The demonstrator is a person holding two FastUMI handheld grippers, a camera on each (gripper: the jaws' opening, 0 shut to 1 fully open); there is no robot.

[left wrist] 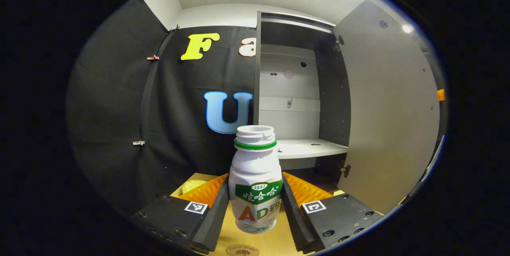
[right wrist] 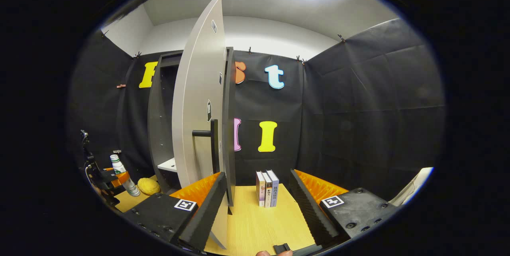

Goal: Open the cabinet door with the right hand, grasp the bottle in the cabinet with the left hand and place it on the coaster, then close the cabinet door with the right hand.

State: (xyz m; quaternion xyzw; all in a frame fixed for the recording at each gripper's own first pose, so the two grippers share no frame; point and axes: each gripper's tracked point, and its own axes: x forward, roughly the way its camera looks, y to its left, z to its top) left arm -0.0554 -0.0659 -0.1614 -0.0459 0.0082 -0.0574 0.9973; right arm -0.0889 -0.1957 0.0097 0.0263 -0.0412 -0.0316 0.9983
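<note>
White plastic bottle (left wrist: 255, 180) with green ring upright, squeezed by left gripper (left wrist: 255, 204) jaws | grey cabinet door (right wrist: 198, 104) open beside right gripper (right wrist: 259, 204), jaws wide, empty | round coaster (left wrist: 242, 251) cut off.

Glossy plastic bottle (left wrist: 255, 180), matt wood-grain table (right wrist: 263, 220), smooth matt cabinet door (right wrist: 197, 100)

The uncapped white bottle (left wrist: 255, 180) with a green neck ring stands upright between the fingers above the round coaster (left wrist: 242, 251), before the cabinet (left wrist: 297, 88) whose grey door (left wrist: 388, 108) stands wide open.
</note>
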